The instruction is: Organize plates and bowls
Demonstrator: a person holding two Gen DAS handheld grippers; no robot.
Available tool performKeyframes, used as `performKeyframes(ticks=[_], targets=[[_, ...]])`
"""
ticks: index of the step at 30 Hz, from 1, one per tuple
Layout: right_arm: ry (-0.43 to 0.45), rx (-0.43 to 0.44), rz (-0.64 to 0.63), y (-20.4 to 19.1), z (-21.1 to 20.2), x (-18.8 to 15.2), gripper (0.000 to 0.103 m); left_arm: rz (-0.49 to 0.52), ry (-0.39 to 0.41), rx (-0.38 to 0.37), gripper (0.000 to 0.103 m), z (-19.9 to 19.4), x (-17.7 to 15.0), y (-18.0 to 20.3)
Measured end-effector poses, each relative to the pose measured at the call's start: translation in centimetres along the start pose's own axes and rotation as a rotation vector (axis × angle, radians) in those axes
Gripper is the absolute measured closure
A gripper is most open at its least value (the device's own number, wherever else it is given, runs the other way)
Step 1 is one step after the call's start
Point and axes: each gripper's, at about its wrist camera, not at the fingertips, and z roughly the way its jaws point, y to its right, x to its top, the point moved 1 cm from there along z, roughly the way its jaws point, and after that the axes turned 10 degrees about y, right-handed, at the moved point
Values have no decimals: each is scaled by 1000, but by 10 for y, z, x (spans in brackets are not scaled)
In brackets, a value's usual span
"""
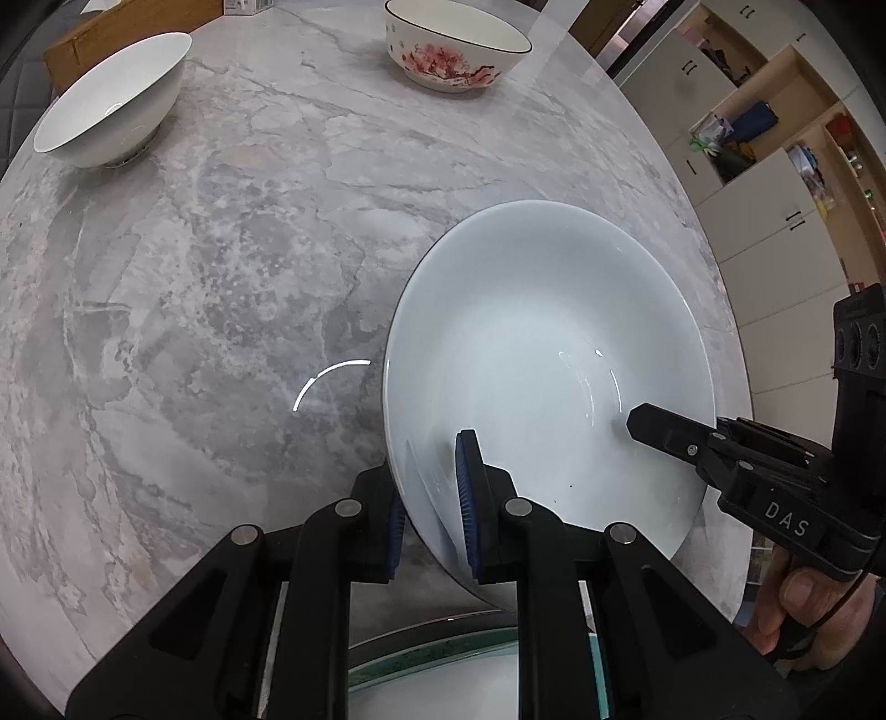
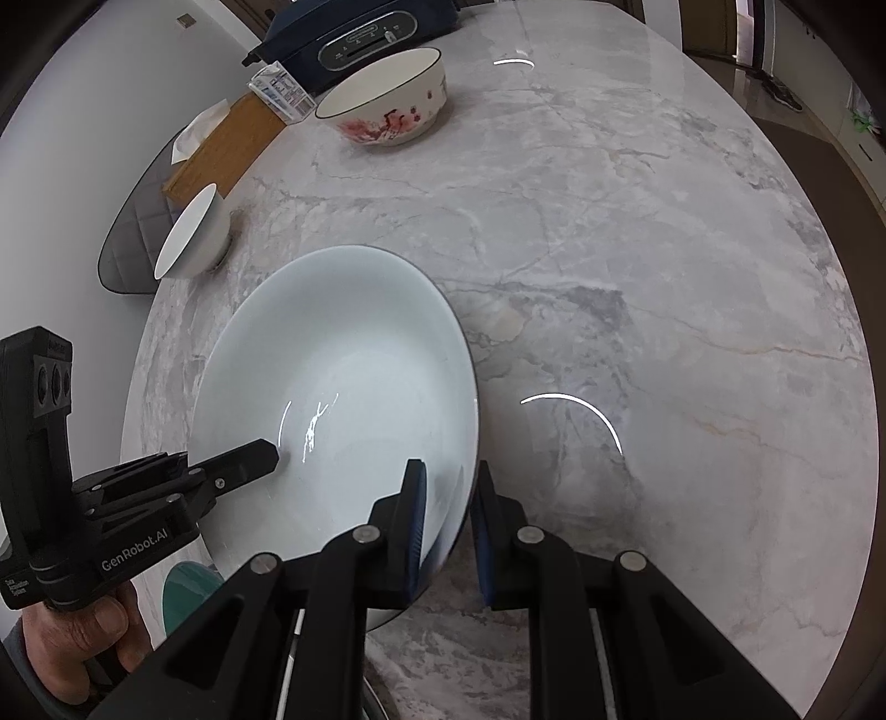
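Large white plate, deep and glossy, plain with no pattern and a thin dark edge line visible in the right wrist view. Held at opposite rims by both grippers, just above or on the table near its edge; cannot tell if it touches. Ceiling-light arcs reflect in its well.

Left hand-held gripper, black with blue pads, narrow and clamped on the plate's left rim, one finger inside, one outside. Seen from the other camera with a hand on its grip. Right hand-held gripper, same build, also narrow and clamped on the right rim; in the left view its finger lies inside the plate, hand below.

Left to right in the left wrist view: plain white bowl far left, leaning on a small base; floral bowl at top centre, white with red blossoms and a dark rim line, upright; plate at right. Bowls well apart from each other and from the plate.

Table: round, grey-white marble pattern, polished, showing light reflections. A glassy greenish edge shows under the left gripper; unclear what it is.

Room: wooden box with tissue, a small printed packet and a dark blue appliance at the far table edge; grey chair back behind the white bowl; light cabinets with open cubbies at right.
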Motion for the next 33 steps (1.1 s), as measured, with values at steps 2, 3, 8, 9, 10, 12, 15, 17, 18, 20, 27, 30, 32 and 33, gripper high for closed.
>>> performKeyframes(ticks=[2, 3, 8, 9, 10, 12, 15, 17, 18, 20, 27, 30, 32, 33], targets=[[-2, 2, -3, -1, 0, -2, 85, -5, 3, 2, 88, -1, -1, -1], [-1, 2, -3, -1, 0, -2, 85, -8, 5, 3, 88, -2, -1, -1], [4, 17, -3, -4, -2, -1, 66, -26, 35, -4, 68, -14, -2, -4], [16, 28, -4, -6, -5, 0, 53, -29, 51, -4, 55, -19, -1, -4], [27, 29, -8, -7, -8, 1, 45, -35, 68, -5, 37, -25, -2, -6], [43, 26, -14, -9, -14, 3, 42, -53, 93, -20, 32, -36, -2, -9], [67, 34, -1, -6, -25, 6, 33, -90, 100, -30, 28, -53, -6, -19], [91, 30, 15, -2, -35, 8, 23, -123, 125, -35, 25, -68, -10, -29], [103, 31, 22, 0, -39, 10, 17, -140, 137, -36, 21, -74, -11, -34], [134, 20, 27, 2, -50, 15, 8, -186, 144, -34, 0, -86, -14, -49], [188, -12, -78, -14, -70, 51, 0, -221, 273, 85, 0, -134, -1, -103], [202, 10, -166, -36, -69, 72, 0, -219, 349, 145, 0, -148, 12, -125], [236, 35, -233, -55, -66, 87, 0, -208, 407, 186, 0, -154, 24, -141], [255, 45, -272, -66, -64, 94, 0, -211, 408, 199, 0, -154, 32, -150]])
